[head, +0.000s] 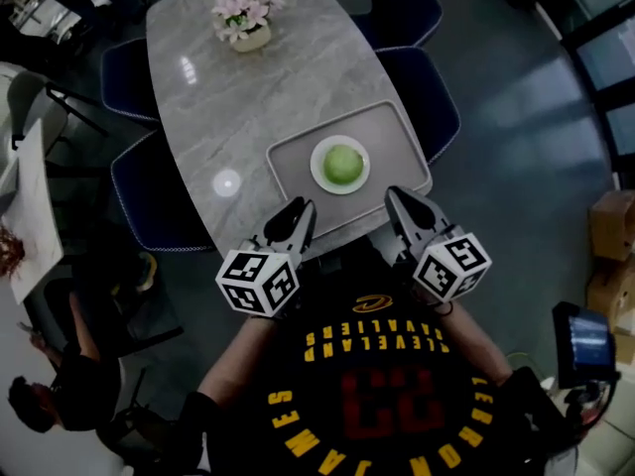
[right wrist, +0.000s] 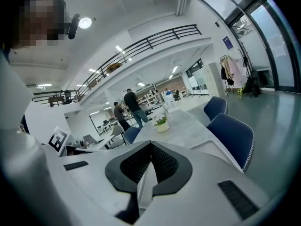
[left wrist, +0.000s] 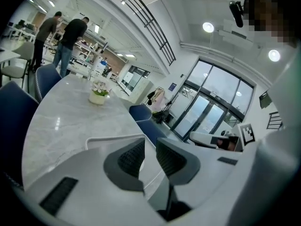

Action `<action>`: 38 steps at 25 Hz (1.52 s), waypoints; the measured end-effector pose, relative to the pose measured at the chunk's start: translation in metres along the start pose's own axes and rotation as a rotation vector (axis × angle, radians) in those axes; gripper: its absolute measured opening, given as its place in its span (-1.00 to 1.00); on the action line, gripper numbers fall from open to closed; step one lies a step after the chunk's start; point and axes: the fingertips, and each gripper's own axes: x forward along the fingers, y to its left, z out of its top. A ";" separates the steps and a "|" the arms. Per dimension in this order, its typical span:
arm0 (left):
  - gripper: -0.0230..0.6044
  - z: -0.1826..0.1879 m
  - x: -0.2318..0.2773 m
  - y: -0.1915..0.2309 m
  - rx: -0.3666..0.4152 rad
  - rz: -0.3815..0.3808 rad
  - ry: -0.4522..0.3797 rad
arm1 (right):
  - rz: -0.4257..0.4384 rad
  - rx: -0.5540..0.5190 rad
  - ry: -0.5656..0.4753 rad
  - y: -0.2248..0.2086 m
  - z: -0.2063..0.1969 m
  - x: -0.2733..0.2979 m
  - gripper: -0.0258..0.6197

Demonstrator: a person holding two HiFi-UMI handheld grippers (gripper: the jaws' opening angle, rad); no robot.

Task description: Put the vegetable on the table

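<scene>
A round green vegetable lies on a white plate, which stands on a grey tray at the near end of the marble table. My left gripper hovers over the tray's near left edge, its jaws a little apart with nothing between them. My right gripper hovers at the tray's near right edge, with jaw tips touching and holding nothing. Both grippers stop short of the plate. Neither gripper view shows the vegetable.
A pot of pink flowers stands at the table's far end. Dark blue chairs line both long sides. Cardboard boxes sit on the floor at the right. Two people stand beyond the table's far end.
</scene>
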 end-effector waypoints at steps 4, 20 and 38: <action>-0.68 0.002 0.024 0.012 -0.061 0.072 -0.007 | 0.063 0.003 0.044 -0.026 0.012 0.029 -0.91; -0.35 -0.027 0.088 0.037 -0.197 0.419 0.050 | 0.238 -0.001 0.375 -0.127 -0.024 0.097 -0.65; -0.48 -0.090 0.129 0.116 -0.411 0.431 0.247 | 0.173 -0.014 0.657 -0.154 -0.109 0.144 -0.65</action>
